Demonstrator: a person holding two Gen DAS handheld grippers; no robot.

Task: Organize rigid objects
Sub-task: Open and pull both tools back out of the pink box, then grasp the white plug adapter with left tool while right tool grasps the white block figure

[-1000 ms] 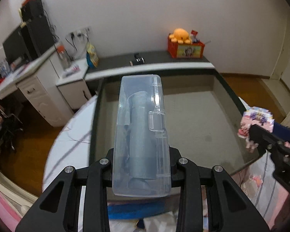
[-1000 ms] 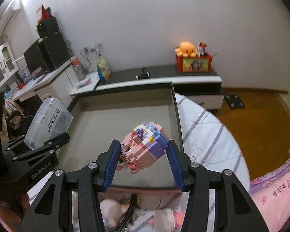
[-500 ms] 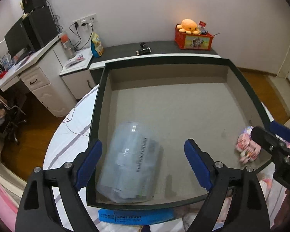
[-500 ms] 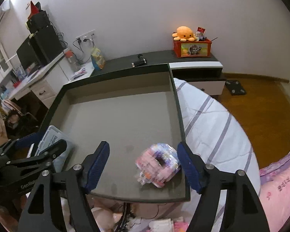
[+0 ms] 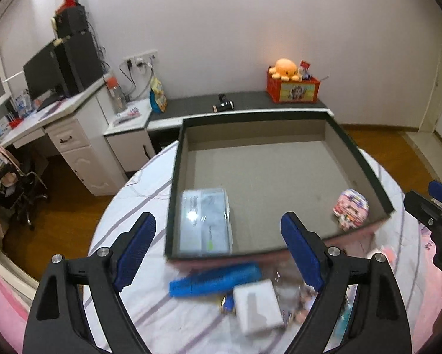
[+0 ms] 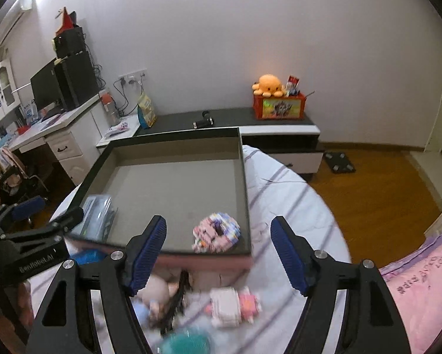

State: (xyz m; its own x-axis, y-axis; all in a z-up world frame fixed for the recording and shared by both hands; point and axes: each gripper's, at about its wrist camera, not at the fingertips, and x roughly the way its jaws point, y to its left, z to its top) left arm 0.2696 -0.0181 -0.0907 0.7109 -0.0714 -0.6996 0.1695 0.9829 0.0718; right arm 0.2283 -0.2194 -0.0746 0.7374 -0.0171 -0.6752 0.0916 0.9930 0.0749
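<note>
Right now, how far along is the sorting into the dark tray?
Done: the clear plastic case and the pink block figure lie in the tray. In hand: nothing; left gripper and right gripper are open. Left: the blue comb, white box and small pink toys on the bedcover.

Round bed (image 5: pixel 150 188), white cover with purple-grey stripes: carries a shallow dark-rimmed tray (image 5: pixel 359 159) with a grey floor, set toward the far edge. Loose on the cover in front of the tray's near wall: a blue ridged bar (image 5: pixel 215 278), a white box (image 5: pixel 258 305), a pink-and-white block toy (image 6: pixel 235 305), a pale doll with dark hair (image 6: pixel 162 290) and a teal round item (image 6: pixel 185 343), all blurred. A pink quilt (image 6: pixel 421 280) lies at the bed's near right.
</note>
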